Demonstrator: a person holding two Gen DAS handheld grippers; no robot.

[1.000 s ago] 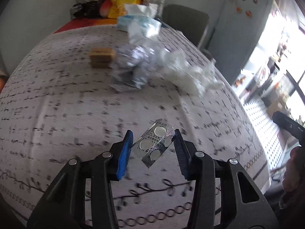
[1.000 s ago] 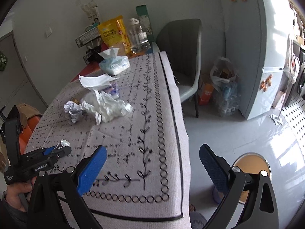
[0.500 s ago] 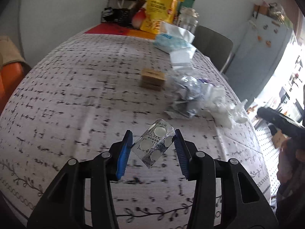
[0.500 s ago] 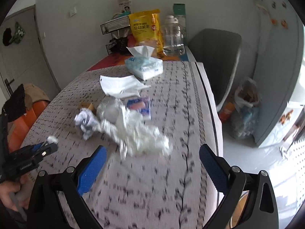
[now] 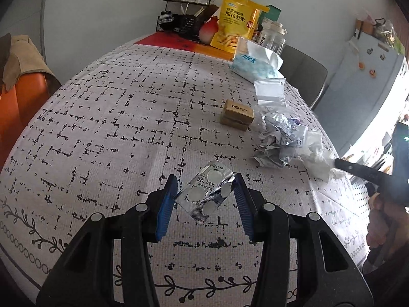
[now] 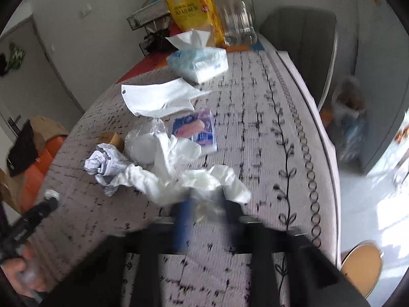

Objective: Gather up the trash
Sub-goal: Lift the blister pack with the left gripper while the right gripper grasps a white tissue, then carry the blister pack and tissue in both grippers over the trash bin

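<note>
The left tongs (image 5: 205,199) are clamped on an emptied pill blister pack (image 5: 207,195), pinched across its width so that it hangs tilted between the 2 blue pads (image 5: 167,203), low in the middle of the left wrist frame and clear of the patterned bench (image 5: 115,133).

The right tongs (image 6: 204,209) have just been closing, and their blurred tips now sit together on the near edge of the crumpled white plastic wrap (image 6: 199,181), at the lower centre of the right wrist frame. From the left wrist view the same black tip (image 5: 345,165) reaches in from the right edge and meets the wrap's trailing end. The motion blur hides the pads, yet they look pressed on the film.

The rest of the trash trails away from those tips toward the upper left of the right wrist frame: first the wrap, whose long axis runs roughly from lower right to upper left, then the ball of printed paper (image 6: 104,163) touching its far end. A flat white pouch (image 6: 158,99) and a small purple-printed packet (image 6: 196,128) lie further up the frame. The pile lies straight ahead of the right tongs, while the left tongs are well apart from it and already full, so the right hand looks to me the 1 to lift next.

The tissue pack (image 6: 199,64) and yellow snack bag (image 6: 191,10) at the top of the frame look like keepers.
</note>
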